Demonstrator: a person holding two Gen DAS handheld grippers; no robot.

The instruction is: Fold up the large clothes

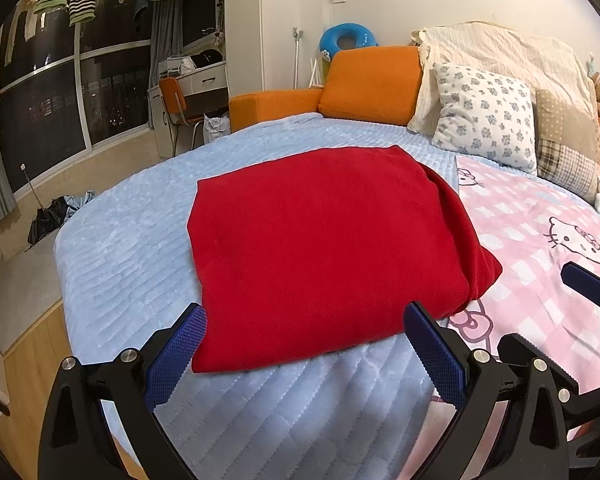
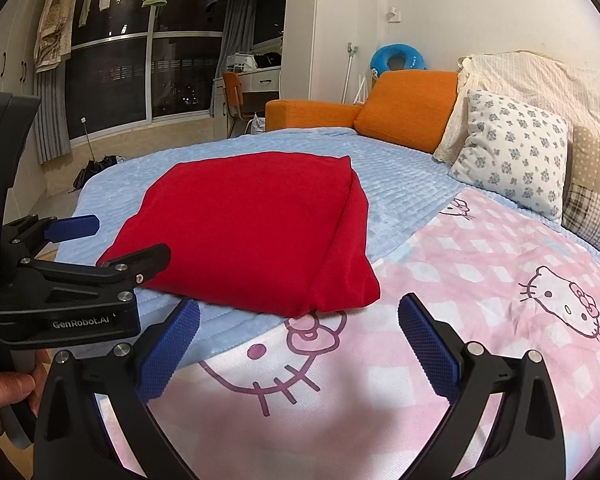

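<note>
Left gripper [image 1: 304,354] and right gripper [image 2: 298,344]: jaws wide apart (holding nothing); folded red garment [image 1: 320,248] centre frame on blue bedspread [image 1: 132,248].

The folded garment [image 1: 324,252] lies on the quilt [image 1: 132,248] at the middle of the frame, its lower right corner reaching over the edge of the cartoon blanket [image 1: 540,240], which covers the bed to the right. Behind them, toward the upper right, the flowered pillow [image 1: 484,116] leans before a larger cushion [image 1: 500,52], with the sofa [image 1: 340,88] to its left. The left tool [image 1: 304,356] sits at the bottom, spread wide before the garment's near edge; the right tool [image 2: 296,356] sits over the blanket.
</note>
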